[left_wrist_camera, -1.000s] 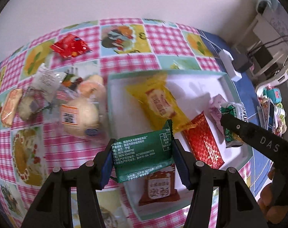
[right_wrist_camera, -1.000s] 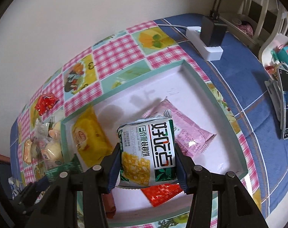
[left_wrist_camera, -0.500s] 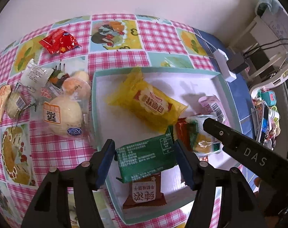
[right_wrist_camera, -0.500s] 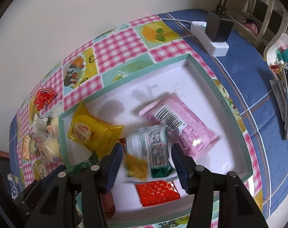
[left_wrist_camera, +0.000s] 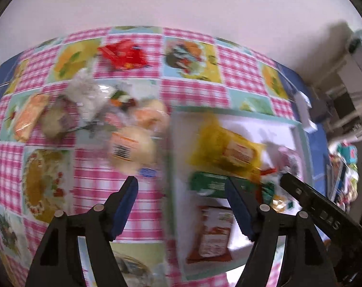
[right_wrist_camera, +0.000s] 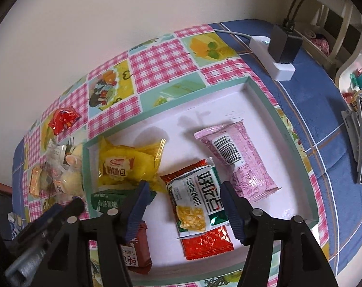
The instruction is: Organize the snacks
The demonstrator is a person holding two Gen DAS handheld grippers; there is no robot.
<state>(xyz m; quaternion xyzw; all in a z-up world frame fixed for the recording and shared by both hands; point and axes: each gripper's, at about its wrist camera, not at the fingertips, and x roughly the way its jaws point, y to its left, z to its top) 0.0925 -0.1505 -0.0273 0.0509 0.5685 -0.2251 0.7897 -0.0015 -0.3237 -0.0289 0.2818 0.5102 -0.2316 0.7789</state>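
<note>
With both our grippers' jaws just opened and empty, our left gripper (left_wrist_camera: 181, 205) sits nearer the clear-wrapped round buns (left_wrist_camera: 130, 150) still loose on the checked tablecloth (left_wrist_camera: 193, 91), up-left of its fingers, outside the mint-rimmed white tray (left_wrist_camera: 271, 117).

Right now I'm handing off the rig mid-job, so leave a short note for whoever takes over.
Left gripper: open, empty, jaws just opened. Right gripper: open, empty, just opened, above the white-green packet.
In the tray: yellow bread pack, pink packet, green packet, two red packets, a brown one.
Left: loose snack pile and red packet on the tablecloth.
</note>
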